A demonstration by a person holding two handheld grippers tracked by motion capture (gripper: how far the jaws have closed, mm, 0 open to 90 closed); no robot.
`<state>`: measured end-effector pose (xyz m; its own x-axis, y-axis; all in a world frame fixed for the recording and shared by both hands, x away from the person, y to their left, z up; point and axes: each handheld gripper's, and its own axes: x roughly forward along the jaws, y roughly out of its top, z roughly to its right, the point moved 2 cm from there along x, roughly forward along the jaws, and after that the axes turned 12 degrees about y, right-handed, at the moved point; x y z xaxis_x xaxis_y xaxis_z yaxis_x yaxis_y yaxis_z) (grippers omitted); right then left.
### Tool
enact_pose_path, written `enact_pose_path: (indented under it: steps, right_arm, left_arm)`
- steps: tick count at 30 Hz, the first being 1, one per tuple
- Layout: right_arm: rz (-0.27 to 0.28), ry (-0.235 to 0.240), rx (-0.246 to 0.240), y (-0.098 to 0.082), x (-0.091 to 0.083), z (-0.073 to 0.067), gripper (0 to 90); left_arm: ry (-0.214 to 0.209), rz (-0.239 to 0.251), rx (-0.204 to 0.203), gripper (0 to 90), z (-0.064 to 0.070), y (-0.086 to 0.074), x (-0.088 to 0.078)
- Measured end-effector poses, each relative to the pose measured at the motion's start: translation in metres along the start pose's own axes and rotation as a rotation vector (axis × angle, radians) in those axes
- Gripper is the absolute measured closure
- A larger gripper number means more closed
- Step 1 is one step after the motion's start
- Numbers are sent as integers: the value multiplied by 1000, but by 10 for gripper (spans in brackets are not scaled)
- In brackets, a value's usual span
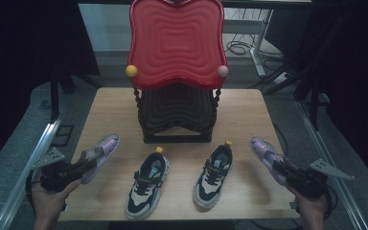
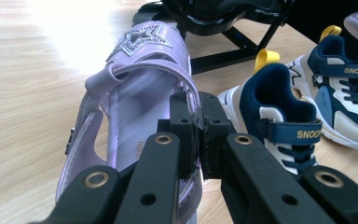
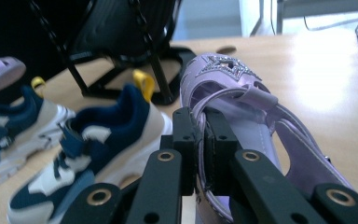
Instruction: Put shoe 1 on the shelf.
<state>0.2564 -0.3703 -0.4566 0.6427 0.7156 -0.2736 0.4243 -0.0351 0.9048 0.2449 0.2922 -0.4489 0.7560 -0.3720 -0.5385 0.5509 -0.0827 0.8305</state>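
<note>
The scene is viewed from three cameras. In the high view the wooden table is seen from above the person's side, facing forward and down, far enough for its whole top and the red-and-black rack to be taken in. In the left gripper view the scene is looked at low and very close along the left gripper, toward the rack's black base. In the right gripper view the same closeness is kept along the right gripper, from the opposite side. The two navy sneakers and the rack base are shared by all three views.
</note>
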Motion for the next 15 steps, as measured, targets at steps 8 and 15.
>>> enact_pose_path:
  steps: [8,15]
  right_arm:
    - [29,57,-8,12,19,-10,847]
    - [66,100,-5,20,32,-16,847]
  left_arm:
    - [-6,10,6,864,3,9,2]
    - [-11,22,14,865,6,18,2]
